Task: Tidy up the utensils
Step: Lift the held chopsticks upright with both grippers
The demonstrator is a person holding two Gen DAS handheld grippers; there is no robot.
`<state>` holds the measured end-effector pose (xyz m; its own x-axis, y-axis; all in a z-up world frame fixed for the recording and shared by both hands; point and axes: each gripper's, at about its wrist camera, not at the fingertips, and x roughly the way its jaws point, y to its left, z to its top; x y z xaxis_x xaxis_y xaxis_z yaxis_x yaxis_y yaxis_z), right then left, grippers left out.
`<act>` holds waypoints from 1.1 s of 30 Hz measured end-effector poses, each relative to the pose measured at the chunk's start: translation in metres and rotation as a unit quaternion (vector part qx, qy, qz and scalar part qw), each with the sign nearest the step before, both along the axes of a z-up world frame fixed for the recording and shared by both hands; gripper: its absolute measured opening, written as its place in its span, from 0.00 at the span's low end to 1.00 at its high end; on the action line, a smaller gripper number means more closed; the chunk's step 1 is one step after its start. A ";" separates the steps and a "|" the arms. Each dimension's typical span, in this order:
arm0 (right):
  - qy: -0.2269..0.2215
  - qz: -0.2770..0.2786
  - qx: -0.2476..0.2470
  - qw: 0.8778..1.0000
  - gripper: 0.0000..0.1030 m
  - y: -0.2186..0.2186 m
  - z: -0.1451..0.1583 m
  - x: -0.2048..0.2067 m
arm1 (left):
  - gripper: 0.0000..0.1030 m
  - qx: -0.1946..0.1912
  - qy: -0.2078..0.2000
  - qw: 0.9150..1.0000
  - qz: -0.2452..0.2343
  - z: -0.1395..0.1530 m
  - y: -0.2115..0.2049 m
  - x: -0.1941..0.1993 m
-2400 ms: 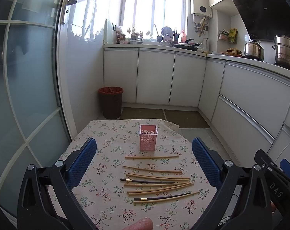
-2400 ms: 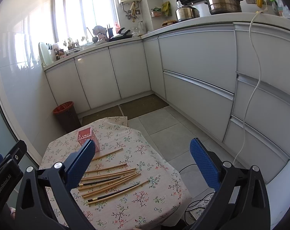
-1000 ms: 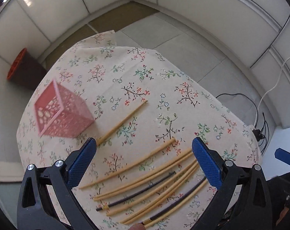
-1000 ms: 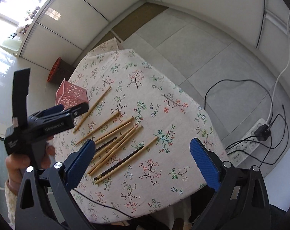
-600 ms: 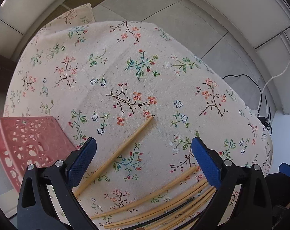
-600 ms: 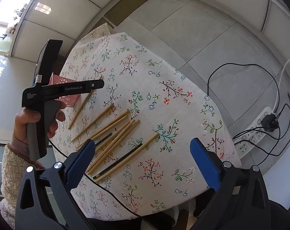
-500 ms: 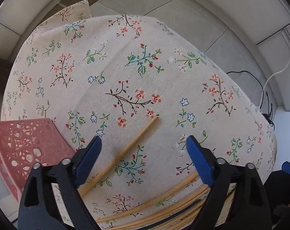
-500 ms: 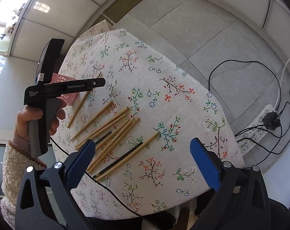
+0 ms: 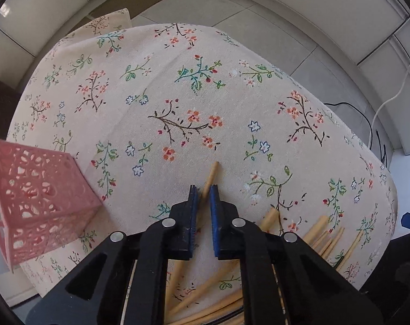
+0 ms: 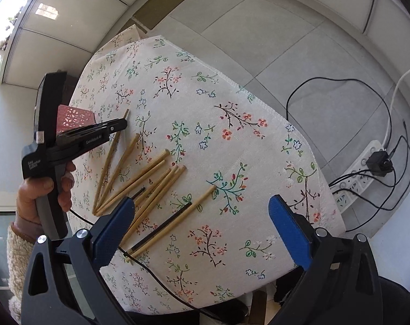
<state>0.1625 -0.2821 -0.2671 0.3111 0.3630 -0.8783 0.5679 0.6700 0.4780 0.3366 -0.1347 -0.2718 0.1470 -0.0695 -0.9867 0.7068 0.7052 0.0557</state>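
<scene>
the left tongs (image 9: pixel 203 193) are nearly closed, their blue pads (image 9: pixel 214 203) set on either side of one bamboo chopstick (image 9: pixel 210 176) near its far end; whether the pads actually press the stick or only flank it cannot be told. the stick's tip pokes out past the pads and lies on the flowered cloth (image 9: pixel 177 86) that covers the worktop. from the right wrist view the same tongs (image 10: pixel 122 124) show in side profile, held by a hand (image 10: pixel 43 193) in a fleecy sleeve, with their tip down over the stick (image 10: pixel 110 159) farthest to the left of the row.

the right tongs (image 10: pixel 202 214) are spread wide and hold nothing, hanging above the near part of the worktop with the other chopsticks (image 10: pixel 150 184) between and beyond their pads. these sticks lie loose on the cloth (image 10: pixel 232 140), fanned out and roughly side by side; most are pale bamboo, and two are dark (image 10: pixel 161 226), one of them lying right against a pale stick at the near end of the row.

a pink openwork basket (image 9: pixel 31 203) stands on the cloth just left of the left tongs, apart from the flanked stick. in the right wrist view it (image 10: pixel 75 117) sits partly hidden behind the left tongs. off the worktop's right edge, a white power strip (image 10: pixel 356 173) and black cables (image 10: pixel 340 86) lie on the grey tiled floor (image 10: pixel 259 35).
</scene>
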 end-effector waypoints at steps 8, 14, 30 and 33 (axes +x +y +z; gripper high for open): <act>0.039 -0.075 0.014 0.996 0.89 0.009 -0.019 -0.008 | 0.04 -0.086 -0.112 0.989 0.033 0.084 0.065 -0.062; 0.072 -0.109 -0.020 0.991 0.53 0.027 -0.027 -0.008 | 0.04 -0.173 -0.210 0.960 0.065 0.164 0.112 -0.118; 0.079 -0.135 -0.119 0.981 0.08 0.062 -0.029 0.017 | 0.04 -0.271 -0.273 0.915 0.123 0.204 0.188 -0.182; 0.062 -0.127 -0.112 0.984 0.06 0.071 -0.021 0.015 | 0.04 -0.279 -0.273 0.911 0.130 0.206 0.195 -0.184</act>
